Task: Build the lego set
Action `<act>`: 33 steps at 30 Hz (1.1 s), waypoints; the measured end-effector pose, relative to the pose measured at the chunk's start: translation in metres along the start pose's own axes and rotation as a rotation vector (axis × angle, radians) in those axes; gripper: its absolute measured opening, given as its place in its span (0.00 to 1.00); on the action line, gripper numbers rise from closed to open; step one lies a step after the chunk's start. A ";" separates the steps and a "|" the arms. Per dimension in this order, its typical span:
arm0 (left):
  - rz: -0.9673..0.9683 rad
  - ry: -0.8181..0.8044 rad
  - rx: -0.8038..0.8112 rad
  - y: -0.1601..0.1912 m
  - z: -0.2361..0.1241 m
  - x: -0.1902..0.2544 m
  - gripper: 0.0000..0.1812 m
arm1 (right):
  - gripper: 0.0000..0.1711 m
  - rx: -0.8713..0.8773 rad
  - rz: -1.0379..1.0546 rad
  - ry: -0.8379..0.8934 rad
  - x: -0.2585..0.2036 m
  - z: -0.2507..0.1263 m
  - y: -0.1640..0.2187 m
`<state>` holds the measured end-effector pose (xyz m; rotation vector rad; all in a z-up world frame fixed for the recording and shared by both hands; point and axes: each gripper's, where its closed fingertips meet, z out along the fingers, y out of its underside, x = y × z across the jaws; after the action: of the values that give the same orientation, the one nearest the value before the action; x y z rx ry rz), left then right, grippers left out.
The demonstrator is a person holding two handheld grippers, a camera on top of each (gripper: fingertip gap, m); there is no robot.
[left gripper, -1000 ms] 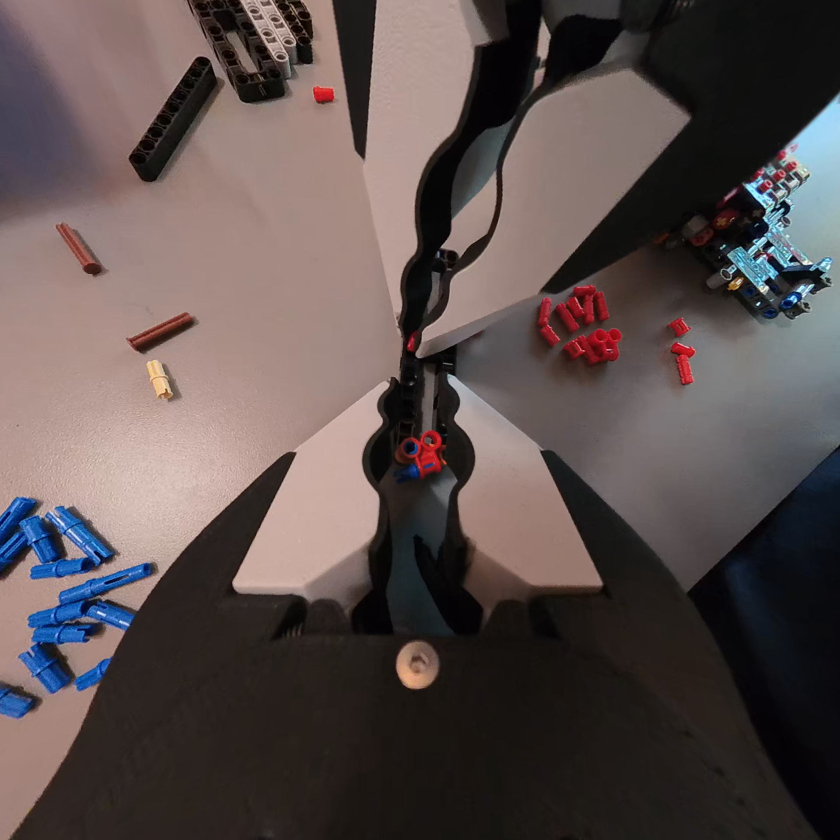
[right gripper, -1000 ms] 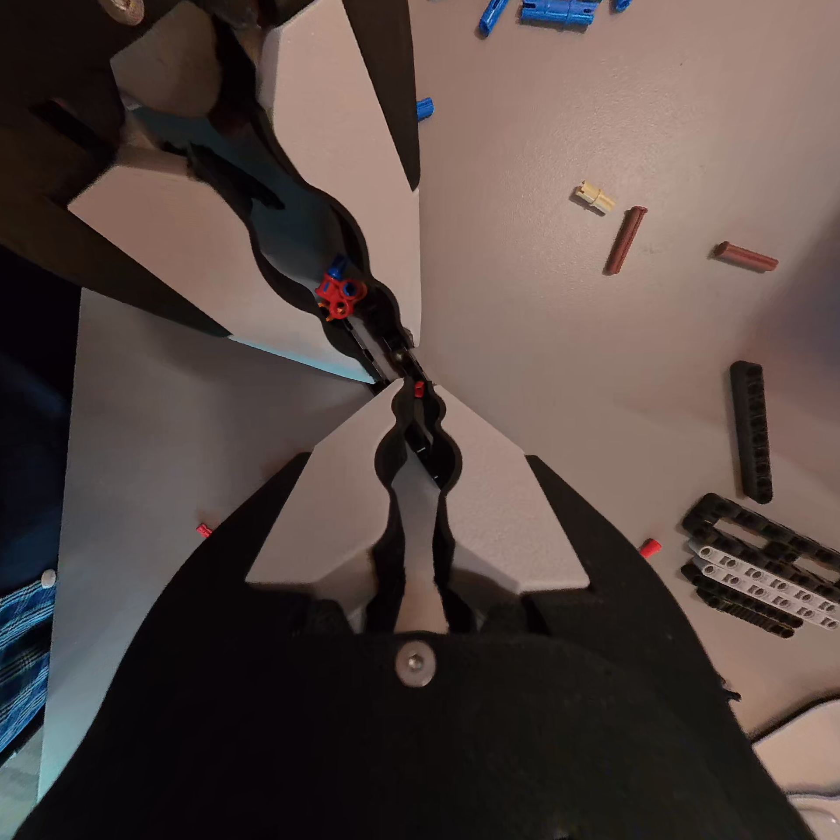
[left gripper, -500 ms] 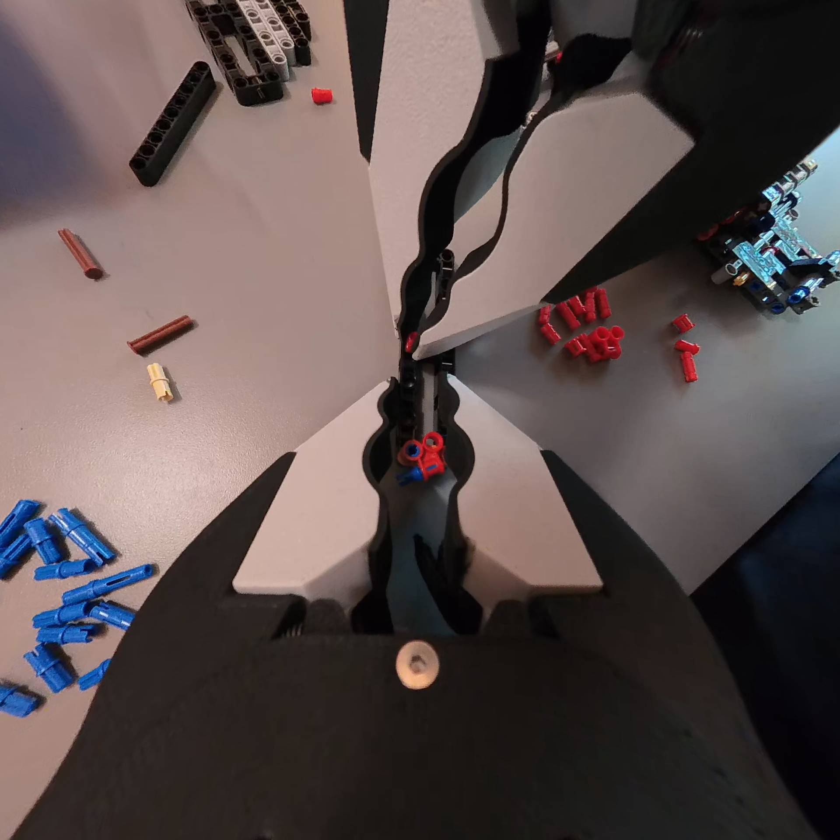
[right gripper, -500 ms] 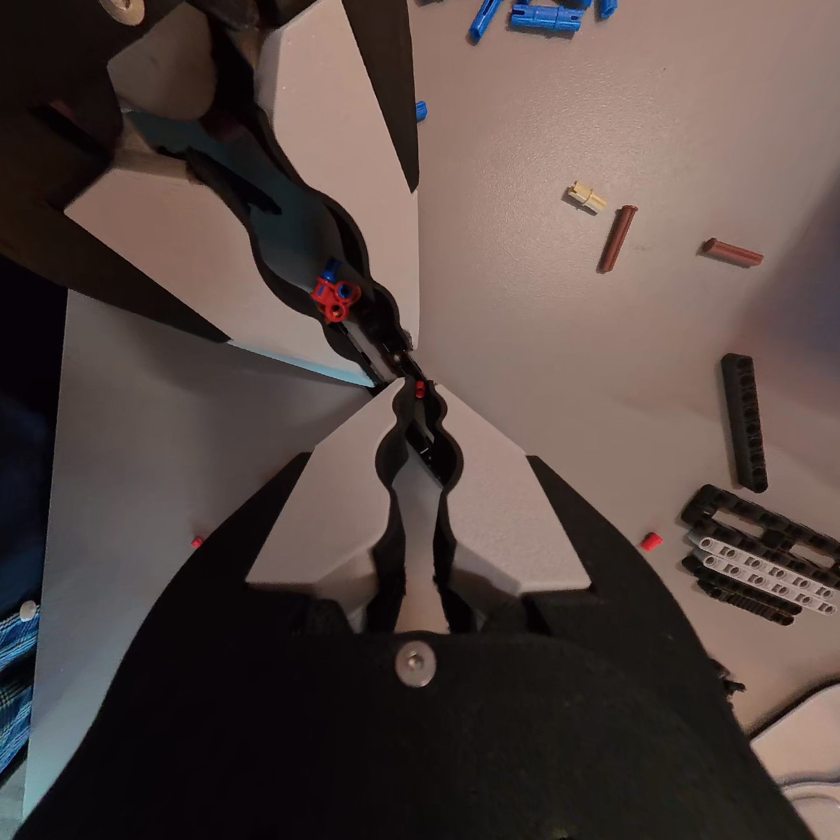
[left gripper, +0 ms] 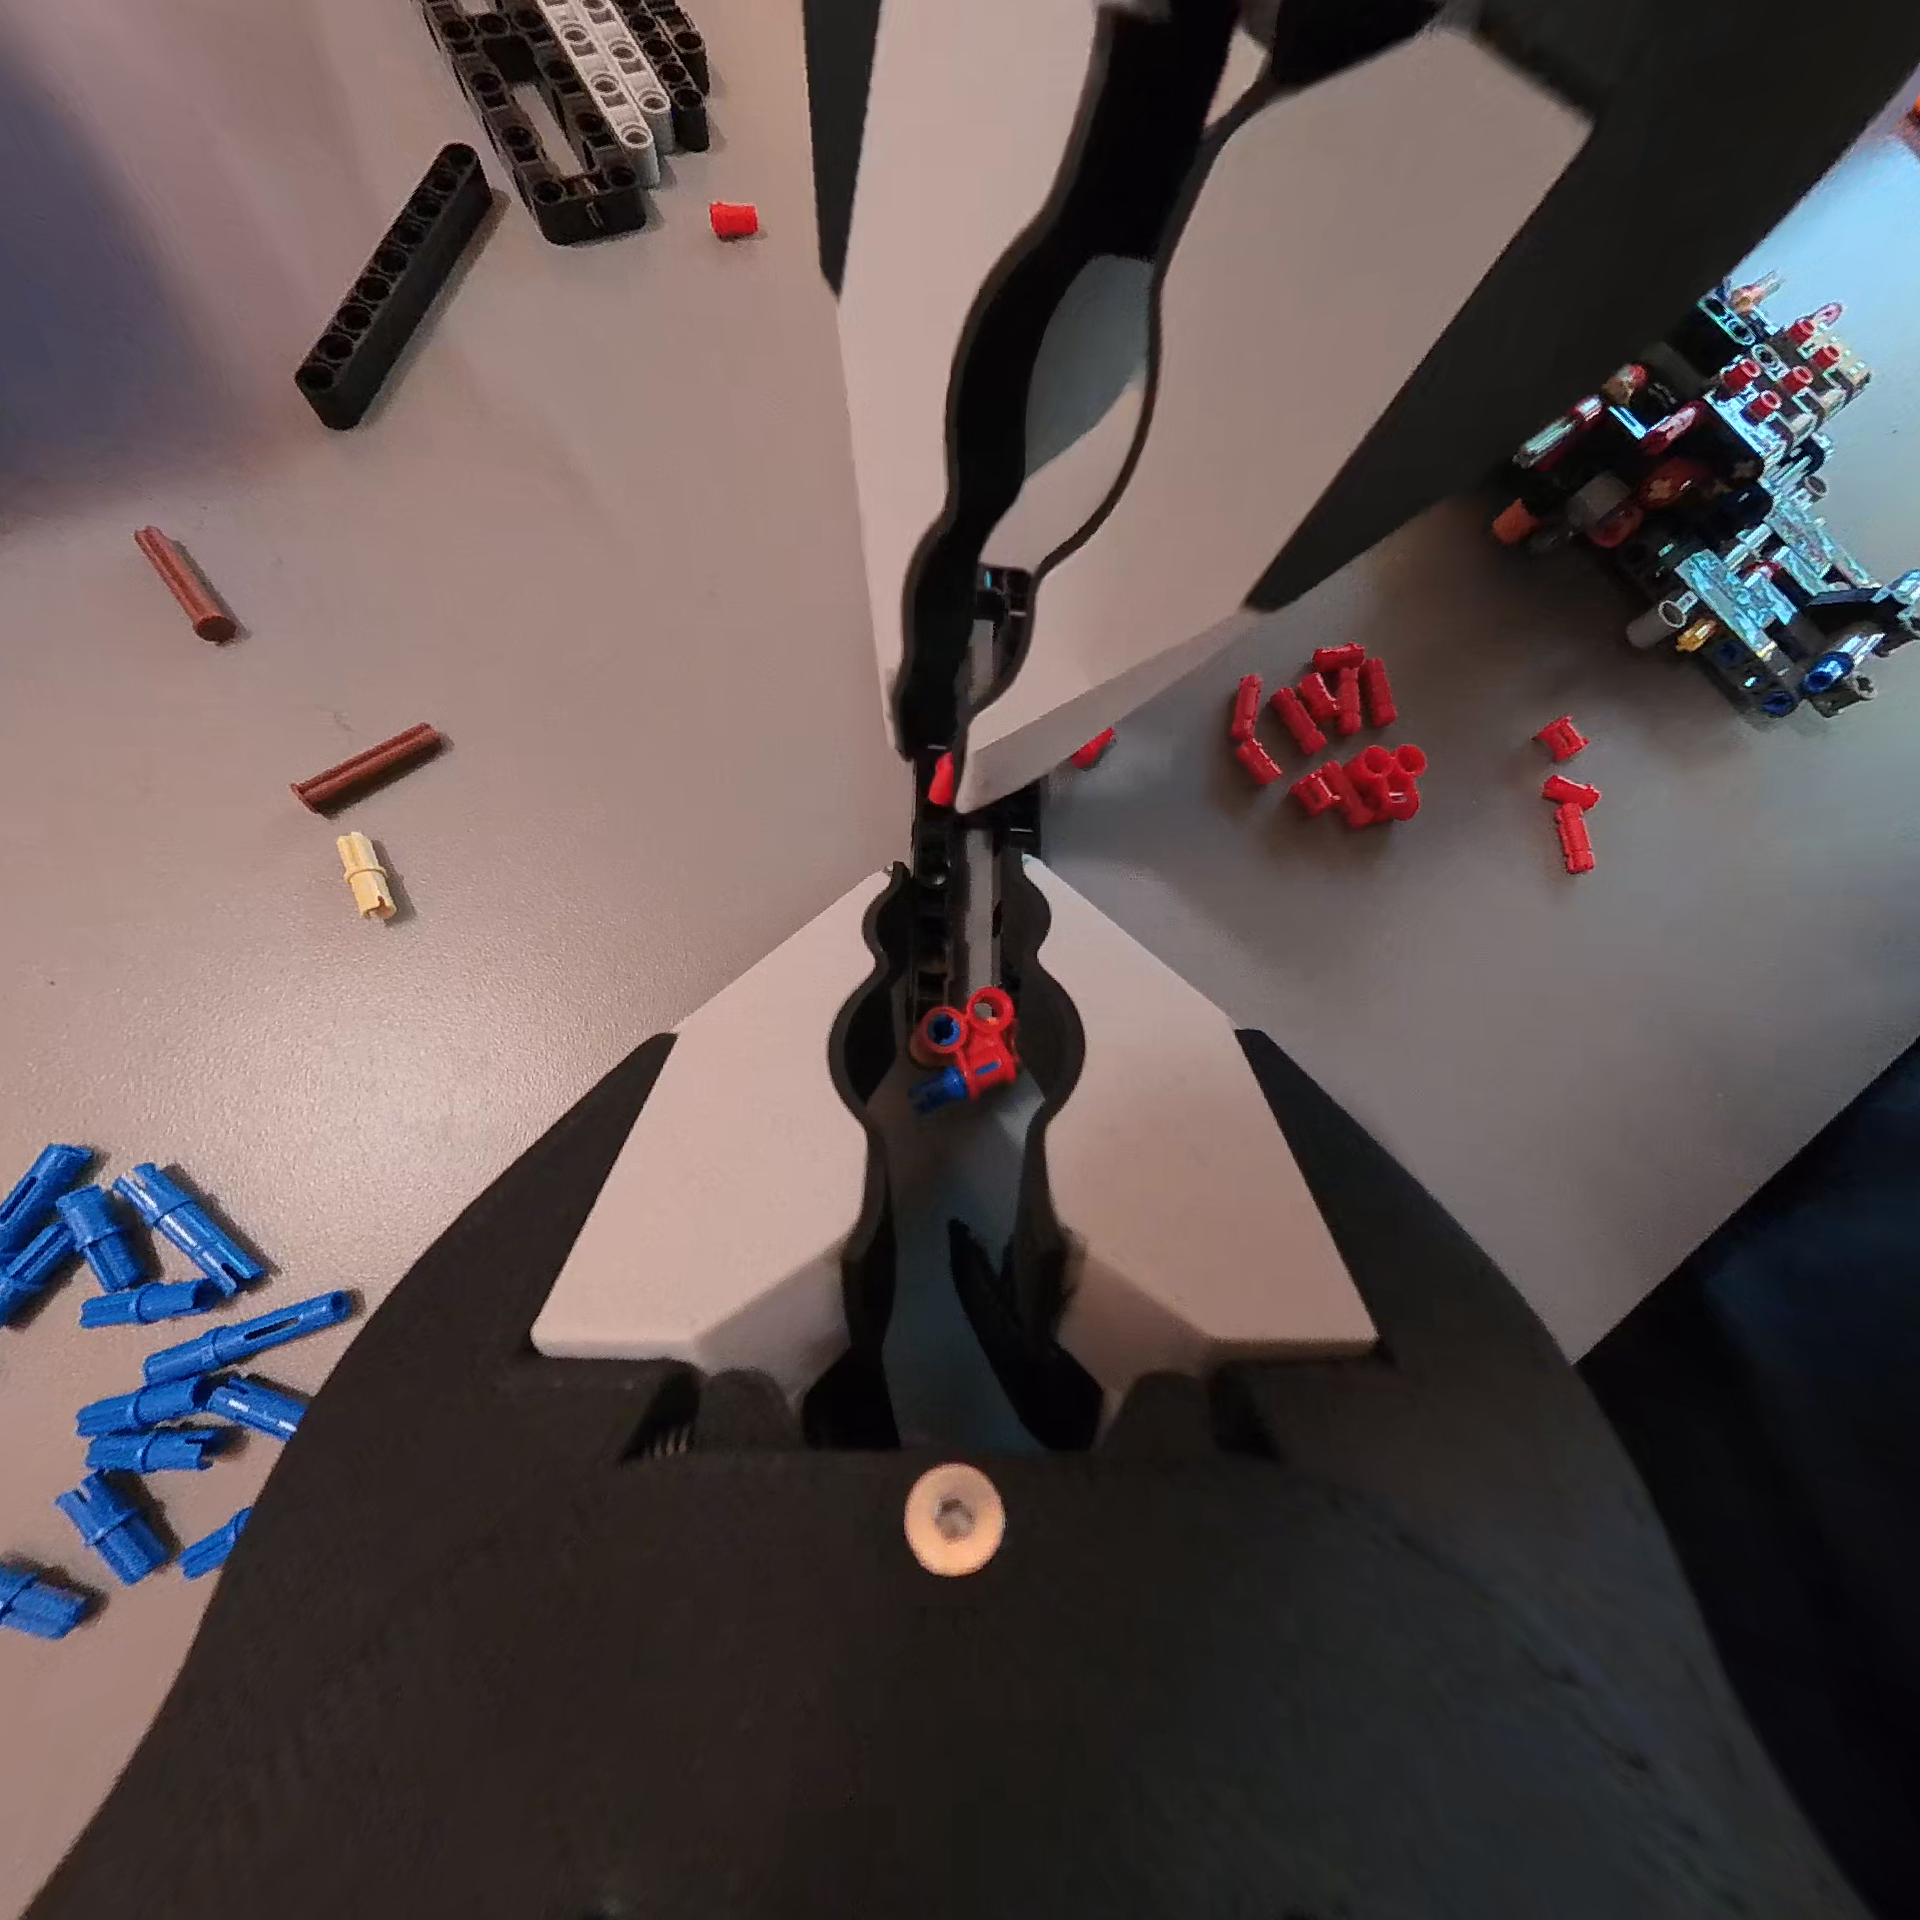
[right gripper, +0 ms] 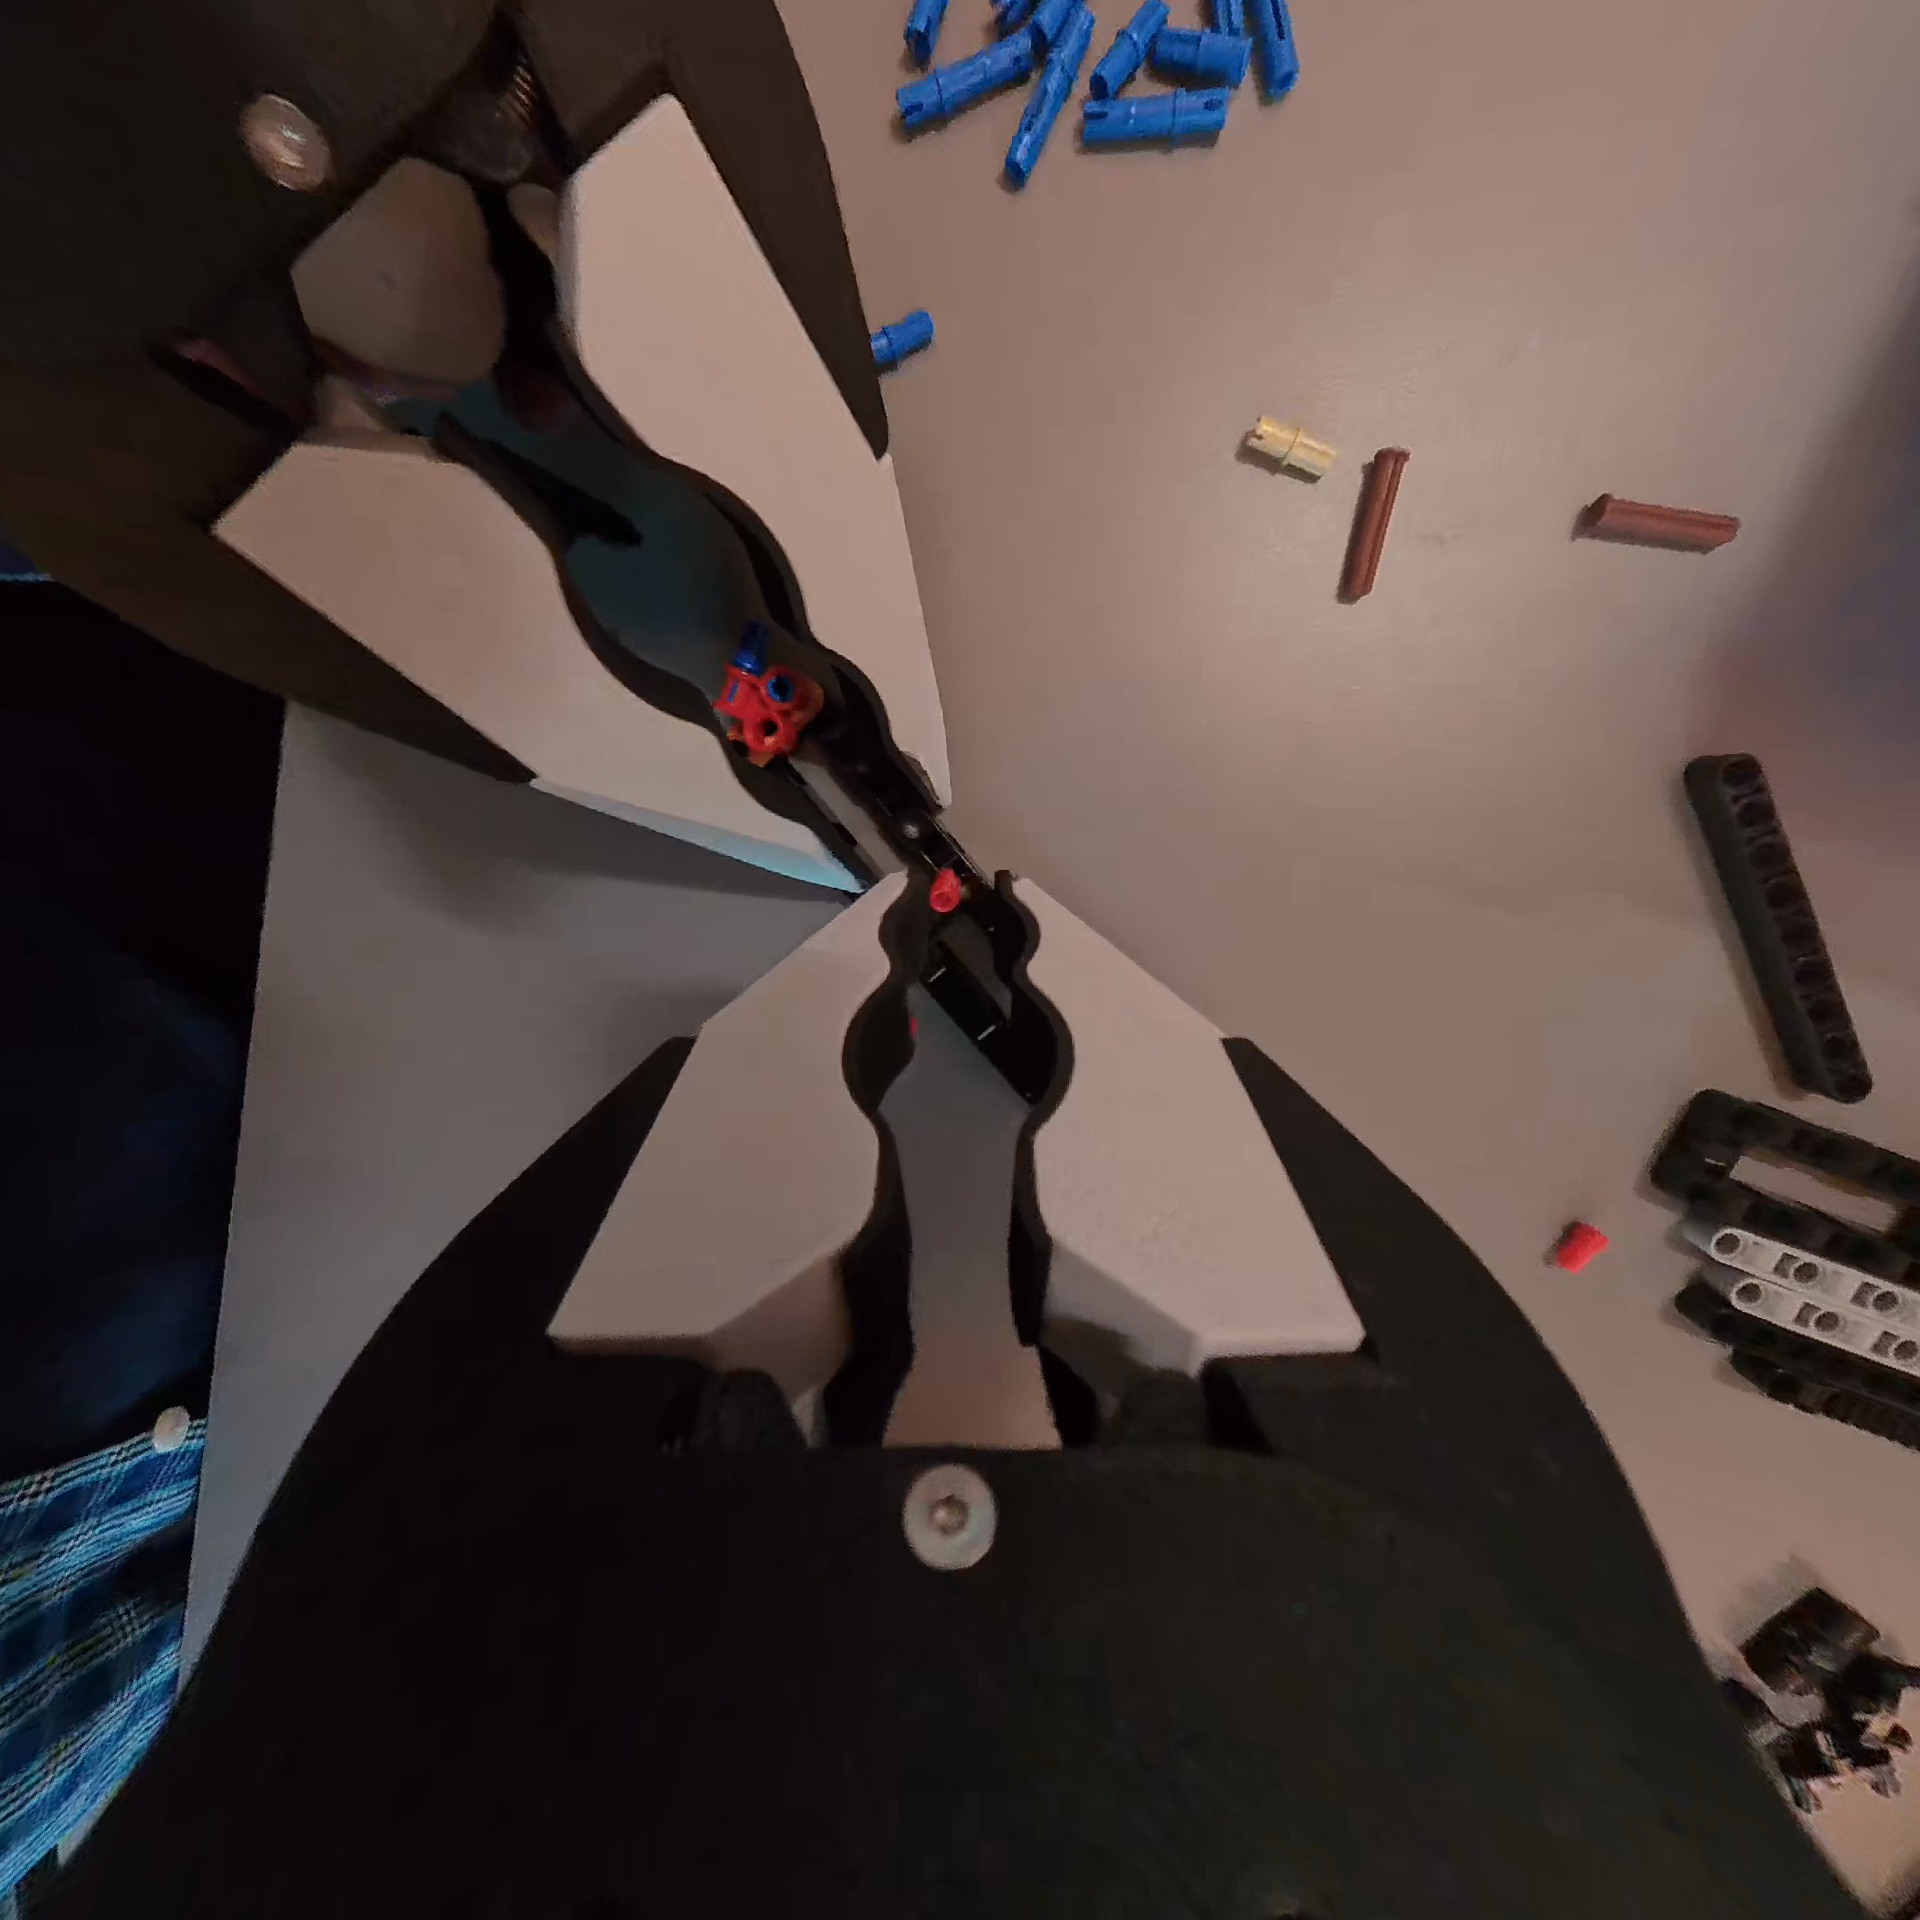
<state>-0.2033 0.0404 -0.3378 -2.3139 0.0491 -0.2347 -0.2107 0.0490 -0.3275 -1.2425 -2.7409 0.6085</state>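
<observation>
2 claws (left gripper: 961, 883) (right gripper: 951, 914) grip 1 black beam (left gripper: 951, 914).

The 2 grippers are meeting tip to tip above the table. The left gripper (left gripper: 956, 883) is clamping narrowly. The right gripper (right gripper: 951, 914) is pinching likewise, angled against it.

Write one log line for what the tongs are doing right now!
left tongs: shut on black beam | right tongs: shut on red pin at beam | step: pin insertion

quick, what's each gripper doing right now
Left gripper: closed on the black beam assembly.
Right gripper: closed on the same assembly's other end, by a small red pin.
</observation>
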 end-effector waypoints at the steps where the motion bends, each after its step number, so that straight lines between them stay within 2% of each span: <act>1: -0.001 0.000 0.000 0.000 0.000 0.000 0.09 | 0.05 0.008 -0.008 -0.003 -0.001 -0.002 -0.001; 7: -0.005 0.004 0.001 0.000 0.000 0.000 0.09 | 0.01 0.003 -0.009 0.000 0.004 -0.005 0.006; 33: -0.006 0.007 0.001 0.000 0.000 0.000 0.09 | 0.01 -0.108 -0.059 -0.007 0.000 0.004 0.005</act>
<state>-0.2032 0.0403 -0.3376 -2.3128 0.0455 -0.2462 -0.2084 0.0508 -0.3327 -1.1776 -2.8390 0.4660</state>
